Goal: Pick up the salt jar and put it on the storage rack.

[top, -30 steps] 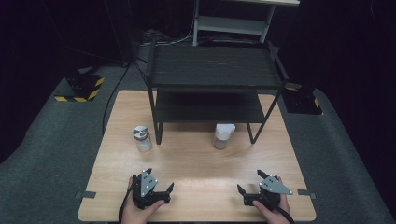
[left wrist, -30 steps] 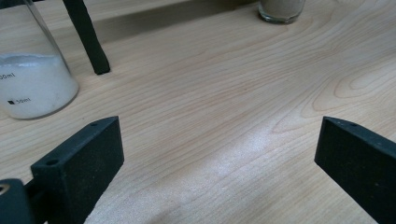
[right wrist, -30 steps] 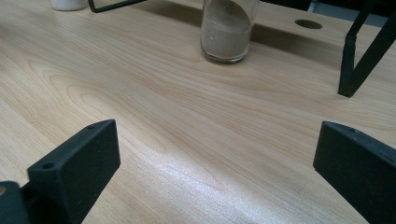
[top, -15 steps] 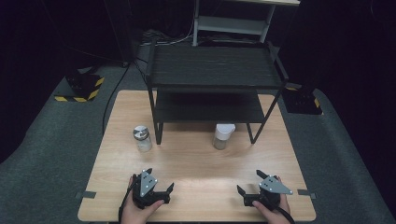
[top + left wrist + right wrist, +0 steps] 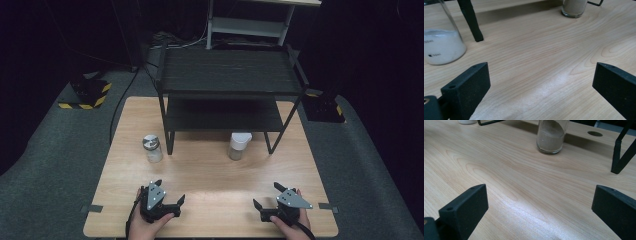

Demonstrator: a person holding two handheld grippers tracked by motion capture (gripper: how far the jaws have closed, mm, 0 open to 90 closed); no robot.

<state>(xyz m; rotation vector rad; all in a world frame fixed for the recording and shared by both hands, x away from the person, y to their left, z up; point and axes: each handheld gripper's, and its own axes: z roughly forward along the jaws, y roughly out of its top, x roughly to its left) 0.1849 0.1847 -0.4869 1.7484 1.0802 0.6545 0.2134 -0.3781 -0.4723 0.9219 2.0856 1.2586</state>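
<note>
Jars are what the work looks set on, though largest here is the black two-tier metal rack on the pale wood-grain table. A silver-lidded glass jar of white powder stands left of the rack's leg; a white-capped jar of tan grains stands under its front edge. Left gripper and right gripper rest near the table's front edge, jaws spread, empty. Nothing seems begun; next comes a reach forward.
</note>
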